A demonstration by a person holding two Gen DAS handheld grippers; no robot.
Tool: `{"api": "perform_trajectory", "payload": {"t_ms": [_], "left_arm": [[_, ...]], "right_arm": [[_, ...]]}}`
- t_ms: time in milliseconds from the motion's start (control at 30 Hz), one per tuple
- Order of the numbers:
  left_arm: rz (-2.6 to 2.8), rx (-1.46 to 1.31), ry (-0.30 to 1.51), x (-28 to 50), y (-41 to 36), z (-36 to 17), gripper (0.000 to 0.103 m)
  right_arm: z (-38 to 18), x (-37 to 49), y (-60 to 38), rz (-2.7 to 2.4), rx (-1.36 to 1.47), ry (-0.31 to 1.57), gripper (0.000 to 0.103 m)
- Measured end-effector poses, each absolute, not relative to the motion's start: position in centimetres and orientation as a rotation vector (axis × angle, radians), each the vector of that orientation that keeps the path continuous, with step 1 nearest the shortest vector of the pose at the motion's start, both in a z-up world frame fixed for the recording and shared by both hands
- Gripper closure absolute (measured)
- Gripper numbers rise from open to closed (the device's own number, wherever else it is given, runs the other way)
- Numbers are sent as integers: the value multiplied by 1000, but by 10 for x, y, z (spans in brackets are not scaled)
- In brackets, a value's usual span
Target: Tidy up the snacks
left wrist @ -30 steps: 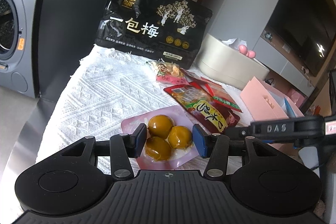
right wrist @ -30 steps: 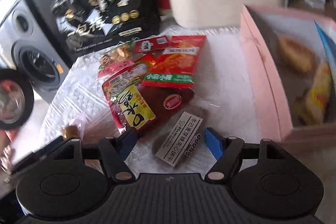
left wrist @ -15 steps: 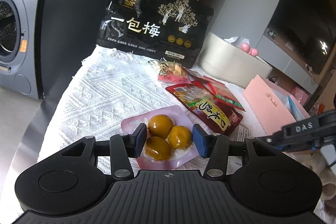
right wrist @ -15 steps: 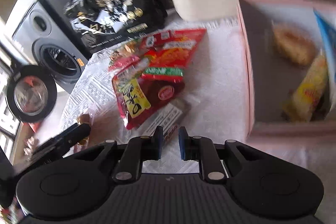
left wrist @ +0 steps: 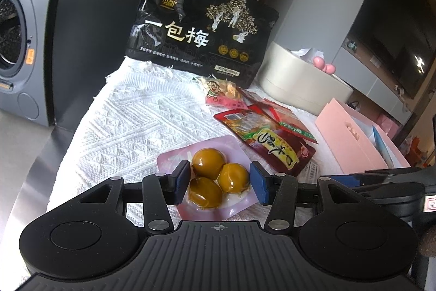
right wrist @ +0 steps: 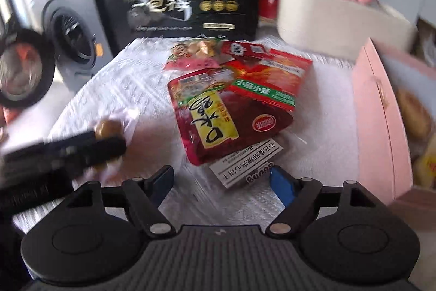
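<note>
My left gripper [left wrist: 219, 186] is open, its blue pads on either side of a pink pack of three brown eggs [left wrist: 215, 176] lying on the white cloth [left wrist: 122, 122]. My right gripper [right wrist: 222, 182] is open just above a white-labelled snack bar [right wrist: 246, 164]. Beyond the bar lie a dark red pouch with a yellow label [right wrist: 218, 119], a red-and-green packet [right wrist: 268, 78] and a small pink candy pack [right wrist: 193, 55]. A pink box [right wrist: 381, 127] with snacks inside stands at the right.
A big black plum bag [left wrist: 201, 37] stands upright at the back of the cloth. A cream round tissue holder [left wrist: 302, 83] sits behind the pink box [left wrist: 351, 141]. A washing machine [left wrist: 19, 45] is off the table to the left.
My right gripper was shut half a second ago and has opened wide, back down over the white-labelled bar. My left gripper has stayed around the egg pack.
</note>
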State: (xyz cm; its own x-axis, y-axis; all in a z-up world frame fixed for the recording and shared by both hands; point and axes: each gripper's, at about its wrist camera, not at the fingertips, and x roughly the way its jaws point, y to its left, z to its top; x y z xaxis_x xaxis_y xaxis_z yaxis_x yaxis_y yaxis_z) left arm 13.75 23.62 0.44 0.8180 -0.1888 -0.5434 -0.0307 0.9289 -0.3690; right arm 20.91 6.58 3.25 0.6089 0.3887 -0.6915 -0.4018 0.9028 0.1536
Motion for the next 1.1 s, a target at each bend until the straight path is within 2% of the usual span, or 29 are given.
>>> {"api": "perform_trajectory", "payload": {"t_ms": [33,133,333,667,900,1000,1100], "left_arm": [[-87,-377,610,137,236,4,49],[-88,-381,609,137,237,5,49],[-90,-388,608,136,237,5,49],[-117,-336,580,129,227,29,50],[-271,-167,591,101,178,73,50],[-330,-81,645,84,152,72,50],[-320,-19,669,70,129,61,50]], "right_arm": [[33,209,61,466,-18,793,38],[37,210,46,521,-20,804,51],[45,193,8,580,11,807,58],[50,109,-69,775,-26,815,57],[48,92,-94,674,18,760,49],[47,94,-98,619,91,741,41],[37,101,-94,544,137,761,41]]}}
